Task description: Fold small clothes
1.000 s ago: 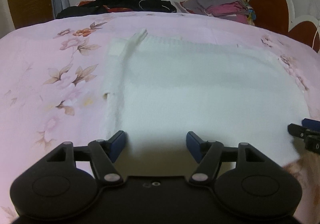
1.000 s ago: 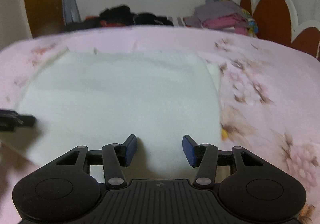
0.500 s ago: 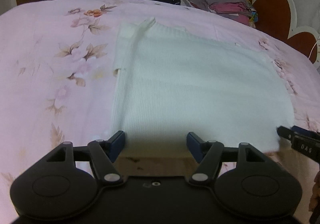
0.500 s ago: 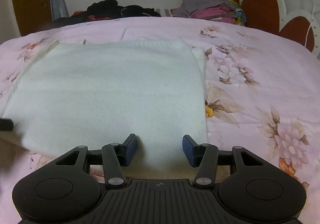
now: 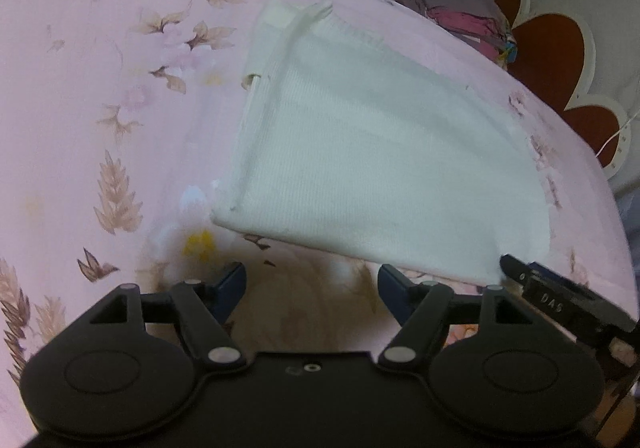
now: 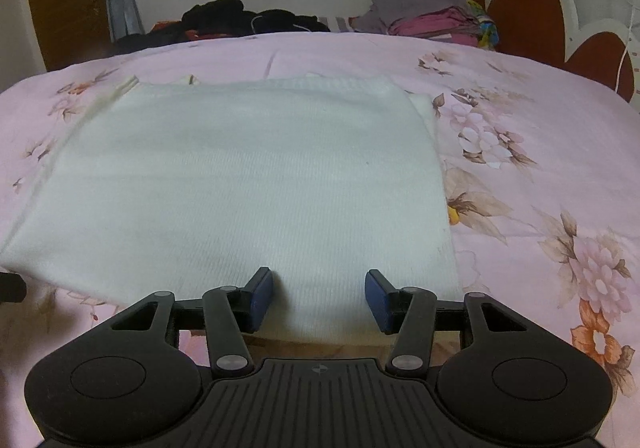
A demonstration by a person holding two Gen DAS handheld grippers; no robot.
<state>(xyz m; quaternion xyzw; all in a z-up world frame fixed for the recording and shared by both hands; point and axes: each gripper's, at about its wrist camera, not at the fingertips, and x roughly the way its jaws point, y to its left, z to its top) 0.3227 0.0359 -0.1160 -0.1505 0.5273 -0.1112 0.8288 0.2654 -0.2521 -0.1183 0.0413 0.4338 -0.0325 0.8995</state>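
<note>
White knit garment (image 6: 240,183), folded to a flat rectangle, lying on the pink floral bedsheet (image 6: 540,135). Left gripper (image 5: 312,288), at 6 o'clock in the left wrist view: jaws apart, just opened wider, nothing between them, clear of the garment's near edge. Right gripper (image 6: 319,298), at 6 o'clock in its own view: jaws about half open, straddling the garment's near edge without pinching it. Dark clothes (image 6: 240,17) at 12 o'clock and 1 stack of folded clothes (image 6: 432,15) at 1 o'clock, beyond the sheet.
</note>
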